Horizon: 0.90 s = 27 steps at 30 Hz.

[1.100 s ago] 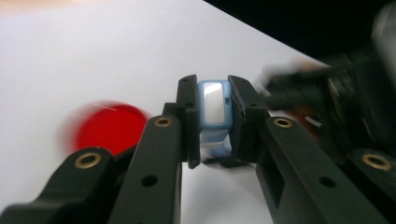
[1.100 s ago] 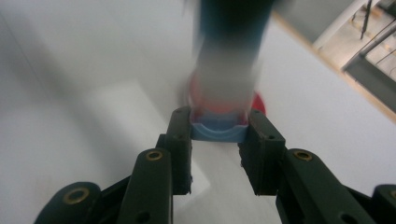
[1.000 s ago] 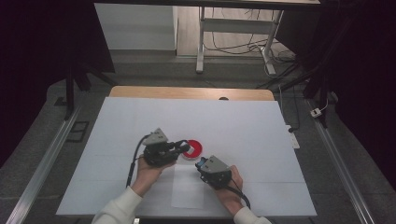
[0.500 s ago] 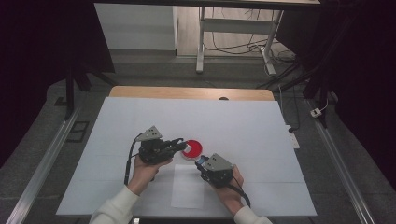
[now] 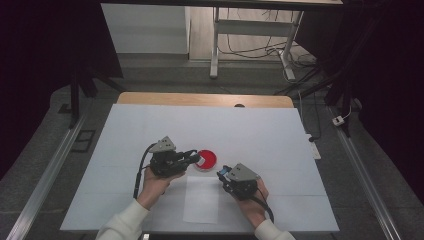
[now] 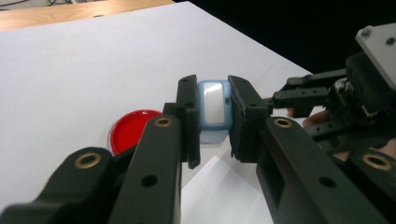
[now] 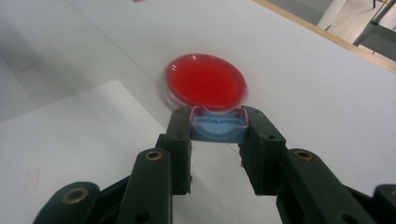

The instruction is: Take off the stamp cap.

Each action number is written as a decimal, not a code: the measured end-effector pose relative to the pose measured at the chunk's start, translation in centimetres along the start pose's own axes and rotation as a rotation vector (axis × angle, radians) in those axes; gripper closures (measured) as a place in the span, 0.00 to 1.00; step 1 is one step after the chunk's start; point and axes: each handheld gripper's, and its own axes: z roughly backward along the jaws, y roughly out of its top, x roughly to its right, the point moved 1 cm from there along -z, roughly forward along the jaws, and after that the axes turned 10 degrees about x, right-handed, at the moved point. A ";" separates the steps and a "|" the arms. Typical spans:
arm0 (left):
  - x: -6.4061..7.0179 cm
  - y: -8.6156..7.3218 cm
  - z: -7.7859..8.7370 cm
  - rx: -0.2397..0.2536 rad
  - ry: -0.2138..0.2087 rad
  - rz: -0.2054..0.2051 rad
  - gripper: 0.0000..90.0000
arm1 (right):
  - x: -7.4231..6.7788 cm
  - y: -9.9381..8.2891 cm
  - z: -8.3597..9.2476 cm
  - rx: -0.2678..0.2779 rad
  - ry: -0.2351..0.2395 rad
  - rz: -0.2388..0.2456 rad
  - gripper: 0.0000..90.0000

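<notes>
At the centre of the high view, the left gripper (image 5: 192,158) pinches a small pale blue plastic cap (image 6: 214,105) between nearly closed jaws. Lower right, the right gripper (image 5: 223,172) clamps a shallow blue rectangular tray (image 7: 218,125) beside the round red-filled dish (image 5: 206,160).

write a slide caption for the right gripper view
Right claw shut on a small light-blue case, held just short of a red dish on the white table.

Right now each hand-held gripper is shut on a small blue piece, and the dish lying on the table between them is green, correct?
Not quite: the dish is red, not green, as the right gripper view shows plainly. The rest holds: the left hand-held gripper and the right hand-held gripper are each shut on a small blue piece.
</notes>
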 end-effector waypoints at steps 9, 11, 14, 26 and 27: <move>0.1 -0.1 0.0 -0.017 -0.007 -0.016 0.83 | 3.2 -1.5 3.3 -0.014 -0.050 -0.042 0.72; 0.1 -0.1 -0.1 -0.019 -0.009 -0.019 0.83 | 4.4 -2.0 4.3 -0.016 -0.077 -0.075 0.72; 0.2 -0.1 -0.1 -0.021 -0.012 -0.021 0.83 | 5.4 -2.3 5.1 -0.018 -0.112 -0.075 0.72; 0.5 -0.2 -0.3 -0.042 -0.021 -0.047 0.83 | 7.8 -3.7 7.8 -0.011 -0.133 -0.084 0.72; 0.6 -0.2 -0.4 -0.046 -0.021 -0.050 0.83 | 8.0 -3.9 8.0 -0.014 -0.135 -0.087 0.72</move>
